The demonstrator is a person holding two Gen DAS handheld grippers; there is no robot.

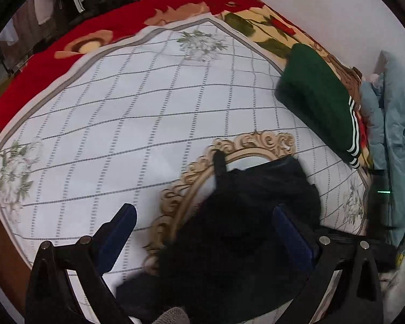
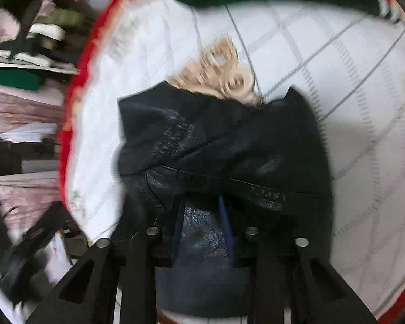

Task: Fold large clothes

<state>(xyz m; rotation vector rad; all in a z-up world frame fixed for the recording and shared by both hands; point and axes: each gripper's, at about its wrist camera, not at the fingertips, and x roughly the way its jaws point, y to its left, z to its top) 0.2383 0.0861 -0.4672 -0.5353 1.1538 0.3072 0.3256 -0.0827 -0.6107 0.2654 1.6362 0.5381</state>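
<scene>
A black leather-like garment [image 1: 245, 216] lies bunched on the white quilted bedspread [image 1: 135, 113], over its gold ornate oval motif. My left gripper [image 1: 205, 216] is open, its blue-padded fingers wide apart above the garment's near edge. In the right wrist view the same garment [image 2: 229, 140] fills the middle. My right gripper [image 2: 202, 205] is shut on a fold of it, fingers close together with cloth between them. That view is motion-blurred.
A folded green garment with white stripes [image 1: 318, 102] lies at the bedspread's right edge. A red floral blanket [image 1: 81, 21] lies beneath. Light blue cloth [image 1: 394, 135] is heaped at the right. Stacked clothes [image 2: 32, 54] sit beyond the bed's left edge.
</scene>
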